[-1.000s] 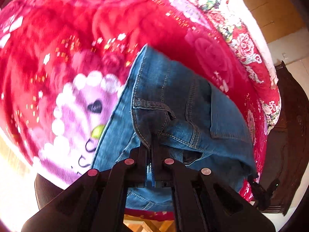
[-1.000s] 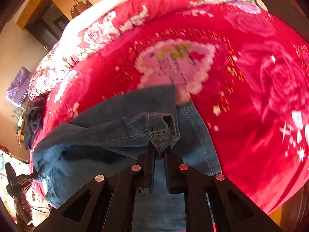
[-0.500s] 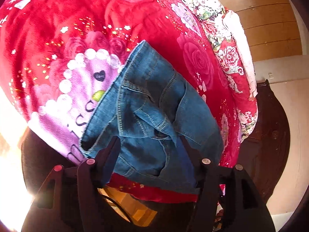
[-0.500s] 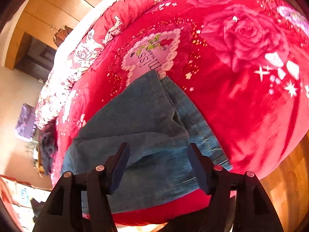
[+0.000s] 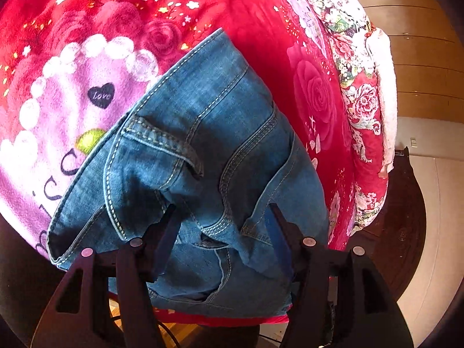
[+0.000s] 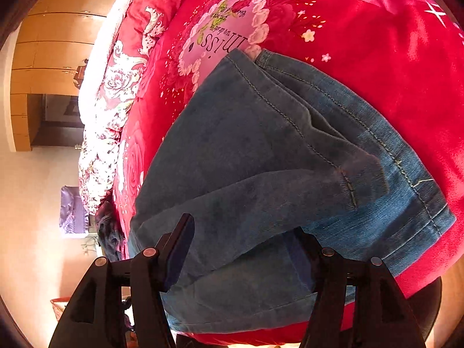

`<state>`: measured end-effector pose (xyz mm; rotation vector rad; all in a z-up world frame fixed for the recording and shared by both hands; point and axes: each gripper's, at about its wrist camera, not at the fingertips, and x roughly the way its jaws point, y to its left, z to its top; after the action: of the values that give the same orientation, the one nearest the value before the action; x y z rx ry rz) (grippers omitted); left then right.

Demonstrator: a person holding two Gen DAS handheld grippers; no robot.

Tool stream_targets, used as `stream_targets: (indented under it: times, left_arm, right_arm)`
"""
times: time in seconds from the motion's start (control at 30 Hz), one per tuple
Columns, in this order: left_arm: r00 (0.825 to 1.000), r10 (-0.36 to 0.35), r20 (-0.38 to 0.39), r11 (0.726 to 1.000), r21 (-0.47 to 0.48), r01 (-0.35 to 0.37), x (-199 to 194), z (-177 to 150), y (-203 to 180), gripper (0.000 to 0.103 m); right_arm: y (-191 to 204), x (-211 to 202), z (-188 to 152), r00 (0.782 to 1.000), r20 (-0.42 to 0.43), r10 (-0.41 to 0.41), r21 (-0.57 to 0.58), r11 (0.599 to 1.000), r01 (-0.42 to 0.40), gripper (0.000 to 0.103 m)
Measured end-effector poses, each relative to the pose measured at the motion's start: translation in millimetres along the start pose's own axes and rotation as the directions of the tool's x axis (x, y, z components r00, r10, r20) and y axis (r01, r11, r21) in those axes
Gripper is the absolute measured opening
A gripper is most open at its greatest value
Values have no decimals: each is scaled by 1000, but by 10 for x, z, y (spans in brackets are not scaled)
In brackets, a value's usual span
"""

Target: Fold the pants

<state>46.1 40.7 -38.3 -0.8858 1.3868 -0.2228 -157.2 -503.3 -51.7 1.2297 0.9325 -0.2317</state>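
A pair of blue denim pants [image 5: 208, 156] lay folded in layers near the edge of a bed, resting on a red plush blanket [image 5: 255, 23] printed with roses and a pink heart bordered in white. In the left wrist view, the waistband end faced the camera, a belt loop [image 5: 162, 142] and the curved double-stitched seams showing on top, one corner reaching toward the far side of the bed. In the right wrist view, the pants [image 6: 261, 150] showed their hemmed leg ends, the upper layer lying across a lighter lower layer whose stitched cuff [image 6: 417, 203] stuck out to the right.

The left hand-held gripper [image 5: 221, 229] hung over the near part of the denim with its black jaws well apart, nothing pinched between them. The right hand-held gripper [image 6: 246, 246] likewise stood spread over the cloth, its jaws drawing slightly closer; the fabric lay beneath and between them, but the pads did not press it.

Beyond the blanket, a floral quilt [image 5: 356, 92] with a white edge ran along the right of the left wrist view, beside dark wooden furniture [image 5: 406, 217]. Wooden wall panels [image 6: 55, 43] showed at the left of the right wrist view.
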Motion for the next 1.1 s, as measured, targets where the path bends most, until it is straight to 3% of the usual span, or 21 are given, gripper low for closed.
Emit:
stream_targets:
  times: [0.03,0.07,0.1,0.13,0.17,0.27,0.37,0.47,0.57,0.63,0.7,0.8,0.93,1.0,1.1]
  left_arm:
    - [1000,6,6,1000,20,-6,5,23,-45,49]
    - [1000,20,13,998,53,-21,18,43,-104,30]
    - [999,52,15,994,92,-53,48,58,-154,18]
    - [997,73,13,990,117,-74,78,72,-190,10]
    - [997,76,21,990,122,-78,72,79,-213,10]
    - [998,27,65,986,161,-37,-129,69,-316,10]
    - [993,-39,109,966,257,10,-490,-42,-492,10]
    - [991,-76,111,929,368,30,-772,-273,-576,10]
    - [997,-12,72,892,452,-22,-746,-532,-455,10]
    - [997,72,-11,911,408,-61,-502,-605,-173,10]
    - [982,145,-122,950,296,-104,-189,-605,189,10]
    - [974,134,-183,979,175,-102,-11,-558,476,11]
    - [968,165,-187,954,279,-109,-110,-558,295,13]
    - [961,162,-225,935,346,-77,-207,-571,245,13]
    - [959,131,-253,919,394,-21,-410,-522,283,14]
  right_arm:
    - [22,23,-5,1000,4,7,-12,1000,-7,59]
    - [57,41,-11,1000,11,10,-31,999,-9,47]
    - [93,65,-17,1000,14,9,-53,999,-8,26]
    - [131,104,-15,1000,8,3,-78,997,-2,16]
    - [158,136,2,1000,3,-8,-92,996,8,6]
    - [213,118,24,1000,26,8,-101,995,-5,3]
    - [312,-95,6,994,59,89,-127,989,-81,3]
    - [386,-402,-87,986,75,148,-181,975,-132,3]
    - [270,-640,-242,986,69,150,-188,973,-135,3]
    - [71,-669,-334,993,49,108,-158,982,-99,3]
    - [-188,-600,-434,999,15,32,-113,993,-31,3]
    - [-560,-435,-535,998,-37,-46,-28,999,45,6]
    - [-622,-406,-512,996,-54,-70,-12,998,69,9]
    - [-580,-500,-469,994,-52,-95,-29,995,93,16]
    - [-559,-784,-376,989,21,-148,-47,988,149,29]
